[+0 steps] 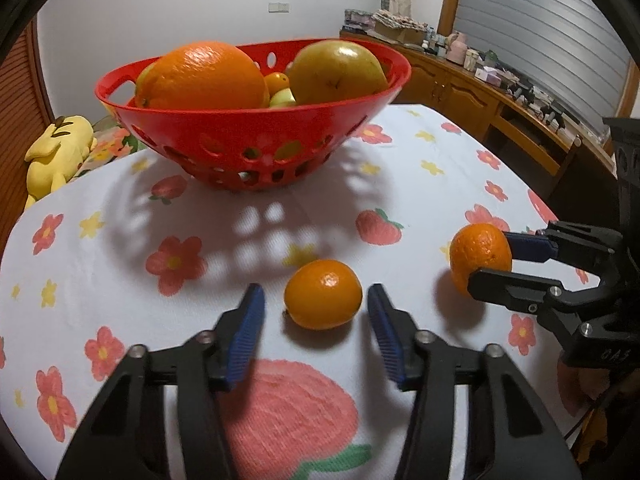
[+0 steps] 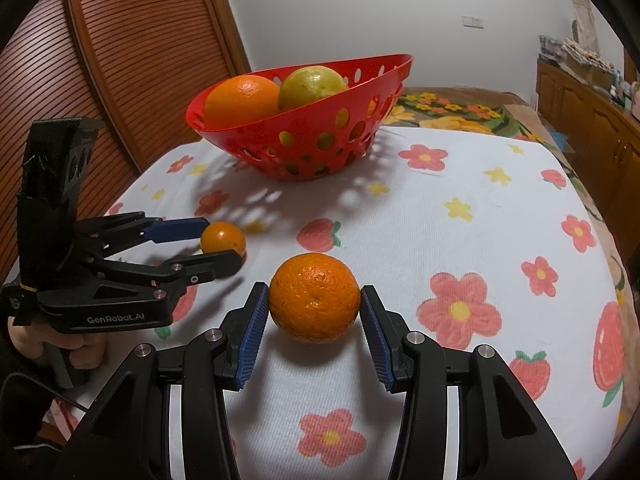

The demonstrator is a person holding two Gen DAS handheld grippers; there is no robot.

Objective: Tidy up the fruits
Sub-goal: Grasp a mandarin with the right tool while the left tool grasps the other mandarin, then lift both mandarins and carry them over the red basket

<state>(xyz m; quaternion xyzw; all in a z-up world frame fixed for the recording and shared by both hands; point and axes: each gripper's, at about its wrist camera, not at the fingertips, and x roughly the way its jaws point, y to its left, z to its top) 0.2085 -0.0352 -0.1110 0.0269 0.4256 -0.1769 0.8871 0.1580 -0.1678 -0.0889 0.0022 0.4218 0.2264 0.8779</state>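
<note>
A small smooth mandarin point(image 1: 322, 294) lies on the flowered tablecloth between the blue pads of my left gripper point(image 1: 314, 304). The right pad is at its skin, but a gap shows on the left side, so that gripper is open. A larger rough-skinned orange point(image 2: 314, 298) sits between the pads of my right gripper point(image 2: 314, 300), and both pads press on it. The left wrist view shows that orange point(image 1: 478, 256) at the right, with the right gripper point(image 1: 488, 258) on it. Behind both stands a red perforated basket point(image 1: 248, 136) holding a big orange point(image 1: 204, 76) and a yellow-green fruit point(image 1: 336, 70).
The tablecloth point(image 2: 460, 240) covers a table that drops off at the right and near edges. A yellow plush toy point(image 1: 60, 148) lies past the far left edge. A cluttered wooden cabinet point(image 1: 472, 92) runs along the right, and a slatted wooden door point(image 2: 120, 60) stands at the left.
</note>
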